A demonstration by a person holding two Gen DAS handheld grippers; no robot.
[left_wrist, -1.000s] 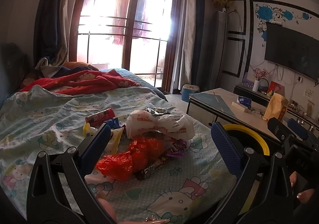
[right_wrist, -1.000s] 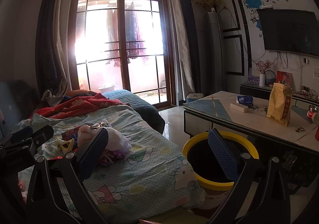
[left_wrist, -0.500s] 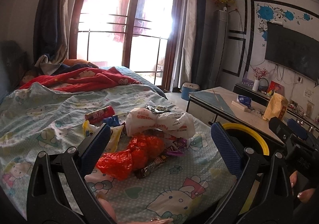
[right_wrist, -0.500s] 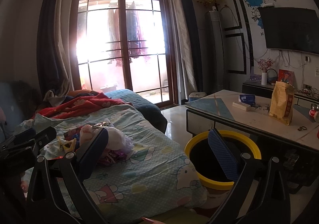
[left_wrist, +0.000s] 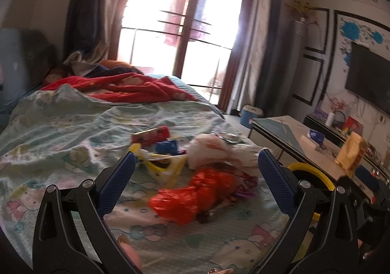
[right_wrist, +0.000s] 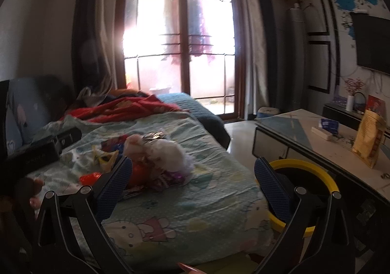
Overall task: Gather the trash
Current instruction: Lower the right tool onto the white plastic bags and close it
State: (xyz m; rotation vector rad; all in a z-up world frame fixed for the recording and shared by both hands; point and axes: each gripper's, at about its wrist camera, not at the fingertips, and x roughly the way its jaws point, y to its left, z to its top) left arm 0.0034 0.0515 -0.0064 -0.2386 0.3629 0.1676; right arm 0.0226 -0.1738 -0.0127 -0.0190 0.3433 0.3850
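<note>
Both claws stood spread apart and empty above the bed [left_wrist: 61, 127]. The left claw [left_wrist: 195, 183] faced a heap of trash on the cartoon-print sheet: an orange plastic bag [left_wrist: 195, 196], a white bag [left_wrist: 214, 149] and a yellow wrapper [left_wrist: 168, 166]. The right claw [right_wrist: 192, 183] hung between that heap and the yellow-rimmed bin [right_wrist: 314, 171] beside the table [right_wrist: 329, 147].

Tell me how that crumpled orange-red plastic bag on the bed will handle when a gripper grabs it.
The orange-red plastic bag looks thin and crumpled, so it is probably floppy and light. It will likely sag and trail from the left gripper. Its glossy film may slip; pinching a bunched fold seems safest.
</note>
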